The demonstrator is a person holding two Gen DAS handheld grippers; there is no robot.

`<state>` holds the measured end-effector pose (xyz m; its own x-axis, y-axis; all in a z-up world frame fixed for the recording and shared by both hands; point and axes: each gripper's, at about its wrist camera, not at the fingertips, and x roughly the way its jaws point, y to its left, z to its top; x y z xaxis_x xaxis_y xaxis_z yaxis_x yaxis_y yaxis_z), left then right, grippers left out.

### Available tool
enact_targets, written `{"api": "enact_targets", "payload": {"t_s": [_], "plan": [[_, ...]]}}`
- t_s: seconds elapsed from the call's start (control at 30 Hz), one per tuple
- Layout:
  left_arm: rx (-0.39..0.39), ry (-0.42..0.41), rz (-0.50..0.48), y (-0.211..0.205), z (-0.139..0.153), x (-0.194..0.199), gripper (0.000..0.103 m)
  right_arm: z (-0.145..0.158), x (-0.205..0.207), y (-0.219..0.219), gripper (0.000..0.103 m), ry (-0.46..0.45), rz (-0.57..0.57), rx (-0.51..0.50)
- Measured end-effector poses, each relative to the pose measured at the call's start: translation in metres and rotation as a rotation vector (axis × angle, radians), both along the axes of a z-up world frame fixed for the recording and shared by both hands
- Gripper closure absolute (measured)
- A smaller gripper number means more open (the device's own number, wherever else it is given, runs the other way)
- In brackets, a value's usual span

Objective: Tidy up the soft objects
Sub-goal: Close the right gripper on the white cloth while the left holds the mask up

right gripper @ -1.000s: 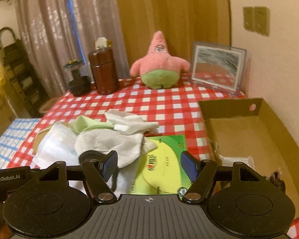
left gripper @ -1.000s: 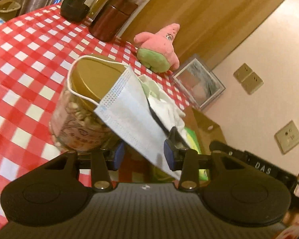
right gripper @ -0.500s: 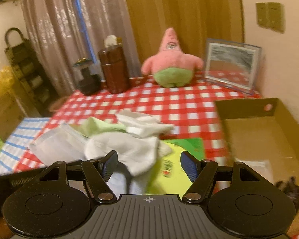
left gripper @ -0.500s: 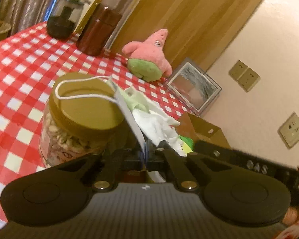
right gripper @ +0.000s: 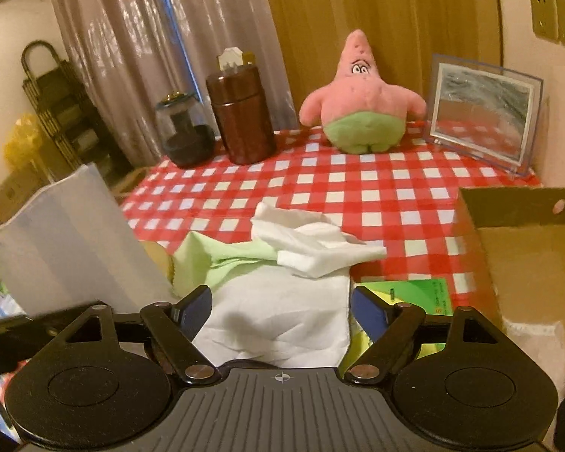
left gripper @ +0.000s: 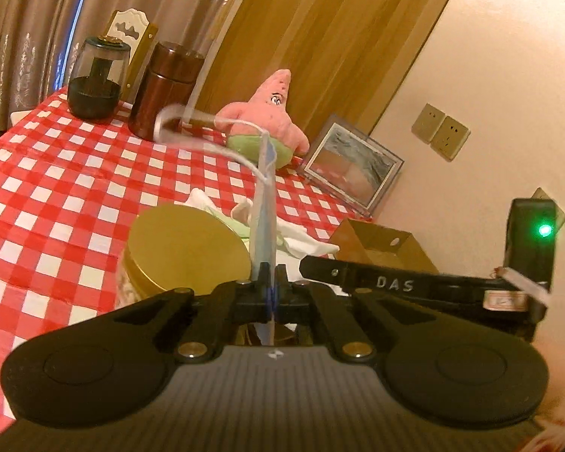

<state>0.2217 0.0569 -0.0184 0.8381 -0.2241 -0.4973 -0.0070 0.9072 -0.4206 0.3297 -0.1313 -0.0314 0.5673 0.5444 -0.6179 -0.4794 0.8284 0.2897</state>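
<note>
My left gripper (left gripper: 270, 282) is shut on a pale blue face mask (left gripper: 264, 222), held edge-on and lifted above the gold-lidded jar (left gripper: 186, 248); its ear loop swings in the air. The mask also shows at the left of the right wrist view (right gripper: 64, 248). My right gripper (right gripper: 280, 310) is open and empty, just above a pile of white cloths (right gripper: 282, 316) and a light green cloth (right gripper: 222, 258) on the red checked table (right gripper: 376, 184). A pink star plush toy (right gripper: 359, 101) sits at the back, also in the left wrist view (left gripper: 267, 120).
An open cardboard box (right gripper: 523, 260) stands at the right table edge, with a green packet (right gripper: 414, 293) beside it. A brown canister (right gripper: 241, 113), a dark glass jar (right gripper: 184, 132) and a framed mirror (right gripper: 484, 113) stand along the back.
My left gripper closed on the mask and lifted it off the jar lid, turning it edge-on. My right gripper moved closer over the white cloths, still open.
</note>
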Motion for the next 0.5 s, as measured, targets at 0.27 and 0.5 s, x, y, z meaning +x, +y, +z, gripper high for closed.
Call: {"api": "enact_targets", "payload": {"t_s": [0.27, 0.5], "plan": [[0.013, -0.024, 0.017, 0.014, 0.011, -0.011, 0.103, -0.017, -0.002, 0.027, 0.022, -0.046, 0.1, -0.156], [-0.002, -0.029, 0.036, 0.022, 0.012, -0.012, 0.103, -0.028, -0.011, 0.045, 0.052, -0.145, 0.139, -0.323]]}}
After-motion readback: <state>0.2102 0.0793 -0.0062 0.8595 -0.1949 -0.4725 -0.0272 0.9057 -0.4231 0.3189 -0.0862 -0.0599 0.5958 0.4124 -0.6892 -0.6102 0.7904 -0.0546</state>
